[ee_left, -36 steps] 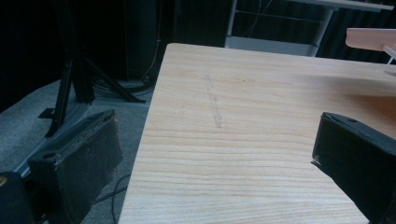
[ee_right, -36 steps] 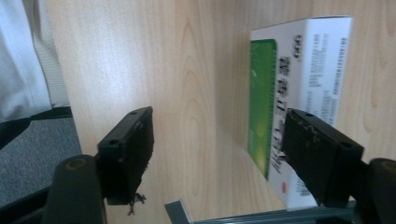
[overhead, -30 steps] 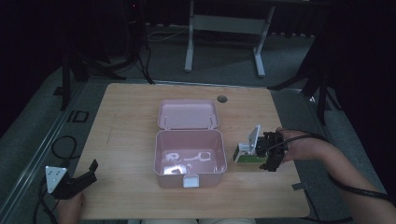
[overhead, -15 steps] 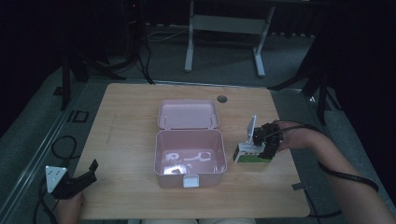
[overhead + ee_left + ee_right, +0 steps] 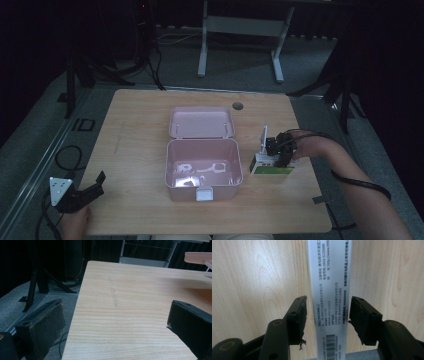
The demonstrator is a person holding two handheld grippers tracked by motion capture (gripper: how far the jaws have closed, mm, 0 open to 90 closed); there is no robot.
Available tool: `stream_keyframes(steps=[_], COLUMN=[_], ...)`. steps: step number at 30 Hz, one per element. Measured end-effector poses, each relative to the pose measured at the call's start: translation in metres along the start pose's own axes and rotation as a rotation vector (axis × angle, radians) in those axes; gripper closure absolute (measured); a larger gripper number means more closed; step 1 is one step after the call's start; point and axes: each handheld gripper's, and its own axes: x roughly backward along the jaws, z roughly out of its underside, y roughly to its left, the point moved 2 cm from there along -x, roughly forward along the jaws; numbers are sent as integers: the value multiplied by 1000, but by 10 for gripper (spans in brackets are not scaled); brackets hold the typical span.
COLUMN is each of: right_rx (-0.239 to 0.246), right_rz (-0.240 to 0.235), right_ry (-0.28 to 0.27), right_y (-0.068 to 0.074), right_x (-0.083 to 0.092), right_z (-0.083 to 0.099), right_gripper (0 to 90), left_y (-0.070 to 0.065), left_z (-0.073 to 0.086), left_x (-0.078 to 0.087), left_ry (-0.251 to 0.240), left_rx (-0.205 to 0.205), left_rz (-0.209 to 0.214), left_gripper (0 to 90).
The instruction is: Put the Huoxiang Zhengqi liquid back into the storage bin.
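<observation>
The small carton (image 5: 270, 167) lies on the desk (image 5: 140, 130) just right of the open pink box (image 5: 202, 167). It looks light, thin-walled cardboard, easily crushed; its long narrow printed side (image 5: 330, 302) suits a gentle pinch. The right hand-held gripper (image 5: 327, 315) has just been closing, jaws astride that side, narrow gaps showing. The carton's far end is cut off. The left hand-held gripper (image 5: 115, 322) stands spread, empty.
</observation>
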Motion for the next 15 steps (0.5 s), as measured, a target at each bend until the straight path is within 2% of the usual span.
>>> stream_keyframes(steps=[3, 4, 8, 15], right_rx=[-4, -1, 9, 13], right_rz=[-16, -25, -47, -81], right_ry=[-4, 0, 2, -18], right_y=[-2, -2, -3, -5], right_x=[-6, -10, -17, -17], right_z=[0, 0, 0, 2], right_gripper=[518, 555, 585, 616], left_y=[-1, -1, -1, -1], left_z=[0, 0, 0, 0], left_x=[-1, -1, -1, -2], left_ry=[6, 8, 13, 20], left_rx=[-1, -3, -7, -12], left_rz=[1, 1, 1, -2], left_gripper=[16, 16, 16, 16])
